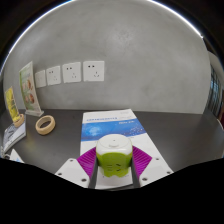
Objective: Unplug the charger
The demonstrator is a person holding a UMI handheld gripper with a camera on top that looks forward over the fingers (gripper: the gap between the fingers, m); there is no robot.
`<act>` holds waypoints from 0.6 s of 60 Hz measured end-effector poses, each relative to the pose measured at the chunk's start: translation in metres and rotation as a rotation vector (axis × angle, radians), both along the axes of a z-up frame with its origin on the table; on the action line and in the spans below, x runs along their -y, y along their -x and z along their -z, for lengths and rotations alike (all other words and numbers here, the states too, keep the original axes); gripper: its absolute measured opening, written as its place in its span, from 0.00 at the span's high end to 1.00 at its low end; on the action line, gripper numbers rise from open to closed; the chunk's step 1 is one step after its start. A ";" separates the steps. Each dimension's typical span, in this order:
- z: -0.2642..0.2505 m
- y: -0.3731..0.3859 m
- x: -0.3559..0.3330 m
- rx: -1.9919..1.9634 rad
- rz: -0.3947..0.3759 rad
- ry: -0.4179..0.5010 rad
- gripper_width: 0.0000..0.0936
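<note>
Item: charger (112, 157), a small rounded block, white on top with a yellow-green lower body. It sits between the two fingers of the gripper (112, 163), low and close to the camera, with no cable or socket visibly attached to it.

Gripper: both purple pads (87, 160) press against the charger's sides, one at each flank, so the fingers are pinched closed on it. The white finger bodies angle inward from either side toward the charger. The gripper points level and forward toward the wall; the holding hand does not show.

Beneath and ahead: a white booklet (112, 125) with a blue header lies flat on the dark table (175, 135), just beyond the charger.

To the left on the table: a roll of tape (45, 124), lying flat, well apart from the charger. Further left, upright printed cards (28, 85) lean near the wall.

On the grey wall (140, 50): a row of white wall sockets (72, 72), well beyond the fingers and above the tape.
</note>
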State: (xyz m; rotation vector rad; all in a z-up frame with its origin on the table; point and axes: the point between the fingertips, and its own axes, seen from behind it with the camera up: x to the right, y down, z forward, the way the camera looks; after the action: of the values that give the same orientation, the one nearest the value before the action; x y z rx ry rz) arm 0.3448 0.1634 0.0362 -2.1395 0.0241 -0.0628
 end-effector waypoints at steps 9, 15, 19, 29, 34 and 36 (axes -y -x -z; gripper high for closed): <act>-0.003 0.006 0.000 -0.033 0.010 -0.022 0.13; -0.015 0.008 0.012 -0.033 0.027 -0.052 0.10; -0.024 0.012 0.029 -0.023 0.039 -0.061 0.11; -0.060 0.039 0.100 -0.010 0.059 -0.106 0.11; -0.079 0.065 0.151 -0.006 0.070 -0.129 0.11; -0.084 0.077 0.173 -0.003 0.070 -0.138 0.12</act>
State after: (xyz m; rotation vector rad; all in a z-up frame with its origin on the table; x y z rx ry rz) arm 0.2680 -0.0098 0.1206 -2.0009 0.1022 -0.0959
